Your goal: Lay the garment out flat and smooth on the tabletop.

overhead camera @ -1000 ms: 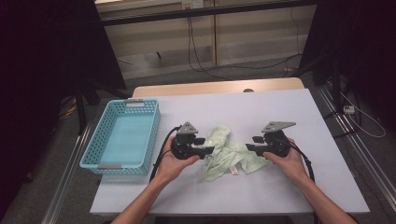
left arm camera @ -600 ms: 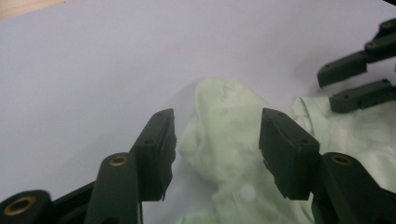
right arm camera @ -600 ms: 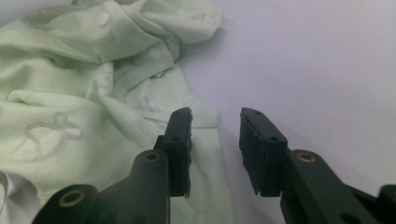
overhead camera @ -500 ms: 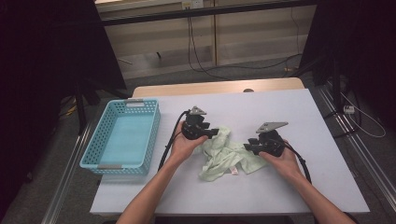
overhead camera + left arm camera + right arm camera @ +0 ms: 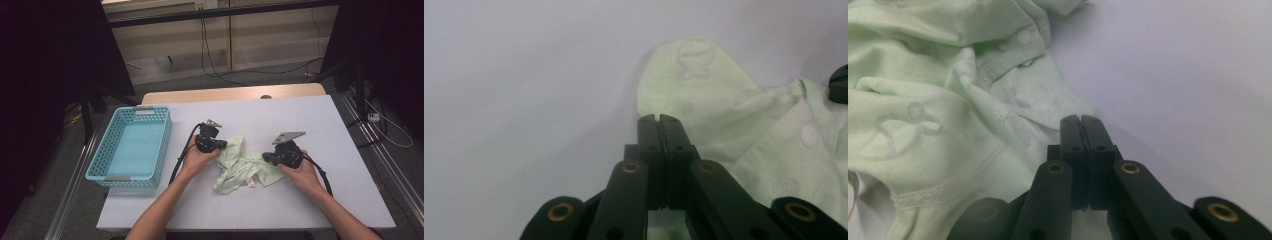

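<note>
A crumpled pale green garment [image 5: 240,167] lies on the white table [image 5: 310,115] between my hands. My left gripper [image 5: 223,145] rests at its far left edge. Its jaws [image 5: 659,119] have just been closing and now stand pressed together, pinching the edge of the green garment [image 5: 734,115]. My right gripper [image 5: 265,158] sits at the garment's right edge. Its jaws [image 5: 1080,119] have also just been closing and are shut on a corner of the garment [image 5: 938,100], near a stitched hem.
A light blue plastic basket [image 5: 165,145] stands empty at the table's left side, close to my left hand. A tip of the other gripper [image 5: 839,82] shows at the right edge of the left gripper view. Floor cables run beyond the table's far edge.
My left gripper has moved from the garment's near left side toward its far left edge. Both grippers' jaws have come together on the cloth. The right hand has stayed about where it was.
</note>
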Demonstrator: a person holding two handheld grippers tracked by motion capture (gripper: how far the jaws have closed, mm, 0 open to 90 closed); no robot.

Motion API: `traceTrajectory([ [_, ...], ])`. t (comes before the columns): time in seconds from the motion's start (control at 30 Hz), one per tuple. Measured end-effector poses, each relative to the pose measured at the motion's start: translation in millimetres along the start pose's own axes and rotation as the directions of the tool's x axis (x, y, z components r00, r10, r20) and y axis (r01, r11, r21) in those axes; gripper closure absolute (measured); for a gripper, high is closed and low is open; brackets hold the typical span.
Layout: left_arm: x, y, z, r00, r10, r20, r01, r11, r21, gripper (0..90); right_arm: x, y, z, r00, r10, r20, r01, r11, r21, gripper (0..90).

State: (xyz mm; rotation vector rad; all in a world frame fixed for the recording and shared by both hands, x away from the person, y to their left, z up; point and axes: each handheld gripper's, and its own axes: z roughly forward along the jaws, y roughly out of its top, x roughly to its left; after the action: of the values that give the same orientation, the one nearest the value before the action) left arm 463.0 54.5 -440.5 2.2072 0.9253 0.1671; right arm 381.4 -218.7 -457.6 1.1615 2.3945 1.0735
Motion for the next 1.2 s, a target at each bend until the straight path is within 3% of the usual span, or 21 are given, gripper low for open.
traceTrajectory([
  [0.2, 9.0, -9.4, -17.7, 0.9993, -0.032, -0.019, 0.031, 0.9989, -0.036, 89.5, -3.6, 0.4, -6.3, 0.9998, 0.013, 0.015, -0.013, 1.0, -0.012, 90.0],
  [0.43, 5.9, -25.9, -38.3, 0.9987, -0.043, -0.028, 0.041, 0.9972, -0.063, 89.4, -11.8, -0.5, -16.5, 0.9981, 0.049, 0.037, -0.047, 0.998, -0.046, 90.0],
  [0.6, 3.2, -37.9, -49.7, 0.9978, -0.059, -0.028, 0.058, 0.9974, -0.044, 89.2, -11.9, -0.7, -17.4, 0.9978, 0.054, 0.038, -0.052, 0.998, -0.047, 90.0],
  [0.67, 2.2, -42.6, -52.5, 0.9984, -0.047, -0.03, 0.046, 0.9983, -0.035, 89.2, -12.5, -1.4, -15.8, 0.9979, 0.054, 0.036, -0.053, 0.998, -0.04, 90.0],
  [0.8, -0.8, -55.6, -57.1, 0.997, -0.073, -0.026, 0.073, 0.9973, -0.012, 89.1, -11.7, -1.7, -13.7, 0.9978, 0.05, 0.044, -0.048, 0.998, -0.03, 90.0],
  [0.93, -5.8, -63.9, -63.1, 0.9981, -0.062, -0.001, 0.062, 0.9981, -0.007, 88.7, -10.5, -1.0, -14.2, 0.9979, 0.039, 0.052, -0.037, 0.999, -0.038, 90.0],
  [1.07, -3.0, -61.2, -67.5, 0.9986, -0.043, 0.031, 0.045, 0.9975, -0.055, 77.9, -10.9, -1.1, -13.6, 0.9977, 0.045, 0.052, -0.043, 0.998, -0.034, 90.0],
  [1.2, 2.0, -47.2, -61.4, 0.9993, -0.029, 0.022, 0.031, 0.994, -0.105, 67.9, -11.2, -0.6, -10.8, 0.9976, 0.041, 0.056, -0.039, 0.999, -0.034, 90.0],
])
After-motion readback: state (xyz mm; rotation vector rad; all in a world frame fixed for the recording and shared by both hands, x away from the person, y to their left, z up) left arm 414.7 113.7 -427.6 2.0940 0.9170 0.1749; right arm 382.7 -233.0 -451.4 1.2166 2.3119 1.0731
